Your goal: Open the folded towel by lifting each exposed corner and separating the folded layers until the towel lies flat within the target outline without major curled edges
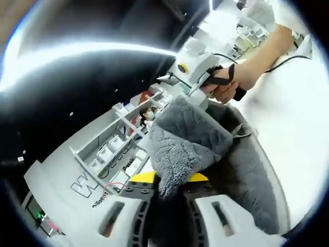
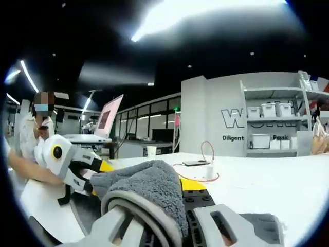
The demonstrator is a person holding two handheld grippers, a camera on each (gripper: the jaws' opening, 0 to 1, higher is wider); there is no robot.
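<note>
The grey fluffy towel [image 1: 180,146] is lifted off the white table [image 1: 300,149] and stretched between both grippers. In the left gripper view my left gripper [image 1: 169,179] is shut on a bunched fold of it between the yellow-tipped jaws. The right gripper [image 1: 198,95], held by a hand [image 1: 226,85], grips the towel's far edge, and the rest of the cloth sags down to the table at the right. In the right gripper view the towel [image 2: 149,185] drapes over my right gripper [image 2: 172,189], hiding its left jaw tip. The left gripper [image 2: 100,172] holds the other end.
A phone with a red cable [image 2: 198,162] and a paper cup [image 2: 151,151] lie on the white table [image 2: 267,180]. A laptop [image 2: 108,118] stands further back. White shelves with boxes [image 2: 270,126] line the wall. A person [image 2: 38,134] stands at the left.
</note>
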